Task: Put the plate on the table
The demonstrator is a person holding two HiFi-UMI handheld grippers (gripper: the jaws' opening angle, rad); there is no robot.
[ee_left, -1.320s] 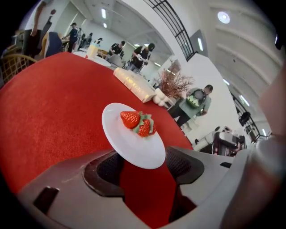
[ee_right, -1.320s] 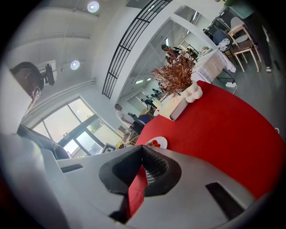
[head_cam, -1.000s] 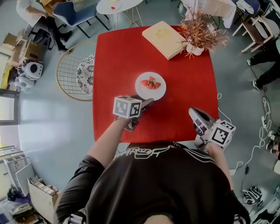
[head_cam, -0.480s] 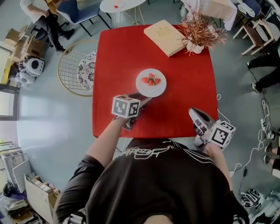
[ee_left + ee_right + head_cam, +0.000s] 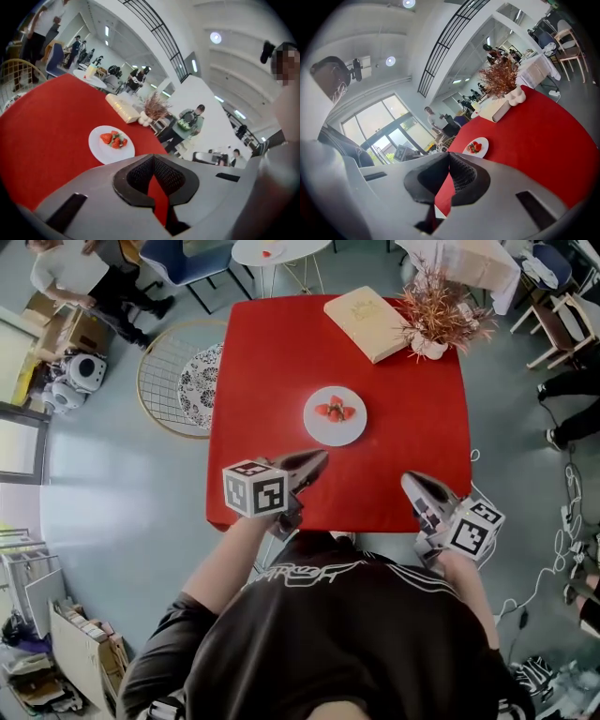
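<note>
A white plate (image 5: 335,415) with strawberries on it rests flat near the middle of the red table (image 5: 253,362). My left gripper (image 5: 317,462) hovers over the table's front edge, a short way short of the plate, its jaws shut with nothing between them. The left gripper view shows the plate (image 5: 111,144) ahead and to the left of the shut left gripper (image 5: 153,162). My right gripper (image 5: 411,483) sits at the front right edge of the table, shut and empty. In the right gripper view the plate (image 5: 476,146) lies beyond the shut right gripper (image 5: 449,157).
A cream book (image 5: 370,322) and a dried plant in a white vase (image 5: 433,320) stand at the table's far side. A round wire chair with a lace cushion (image 5: 183,381) sits left of the table. Chairs, a small white table (image 5: 281,249) and people surround it.
My left gripper has drawn back from the plate toward the table's front edge. The plate stays on the table. The right gripper has not moved.
</note>
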